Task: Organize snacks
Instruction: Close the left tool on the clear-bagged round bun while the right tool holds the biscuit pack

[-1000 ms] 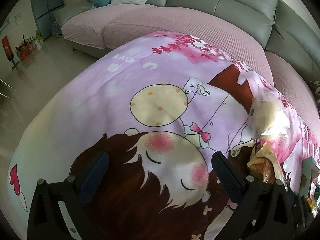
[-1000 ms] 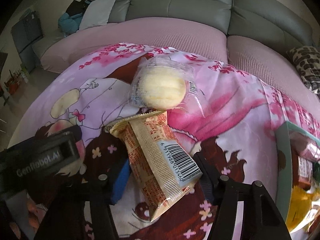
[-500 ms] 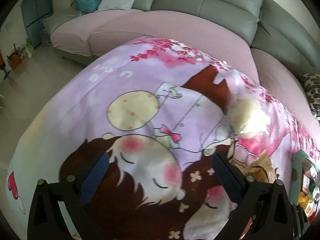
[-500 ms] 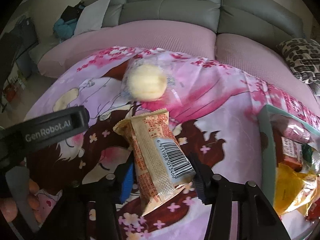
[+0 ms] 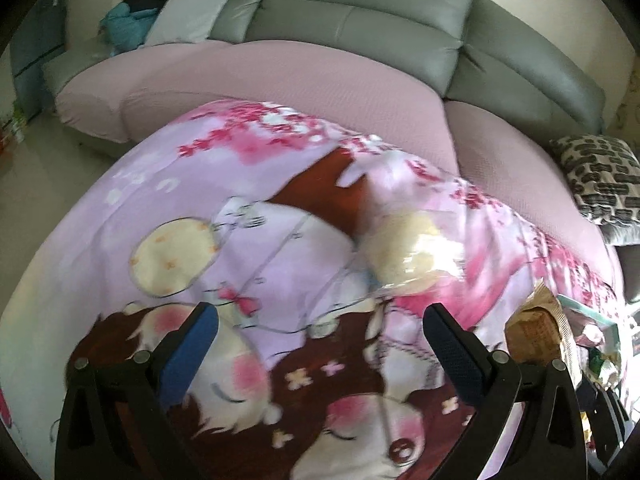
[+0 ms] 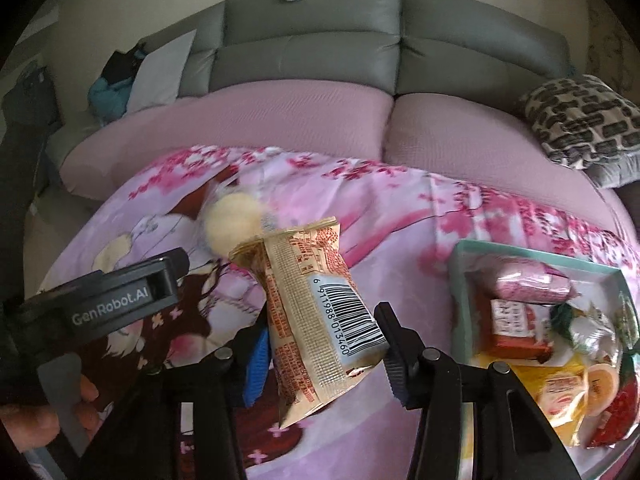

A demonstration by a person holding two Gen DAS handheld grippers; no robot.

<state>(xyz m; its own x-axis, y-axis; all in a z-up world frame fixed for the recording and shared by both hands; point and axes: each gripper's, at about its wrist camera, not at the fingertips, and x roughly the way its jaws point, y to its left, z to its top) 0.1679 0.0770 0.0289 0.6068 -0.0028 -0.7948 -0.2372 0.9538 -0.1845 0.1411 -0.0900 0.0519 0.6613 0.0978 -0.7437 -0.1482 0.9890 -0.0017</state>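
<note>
Crinkling between my right tongs (image 6: 320, 344), the tan foil snack packet (image 6: 316, 312) shows its barcode at lower centre of the frame, pinched above the glossy cartoon-print cloth (image 6: 392, 216). My left tongs (image 5: 320, 328) gape wide, holding nothing. A clear-wrapped round bun (image 5: 408, 248) lies mid-frame; the teal tray (image 6: 460, 280) holds shiny wrappers at right.
</note>
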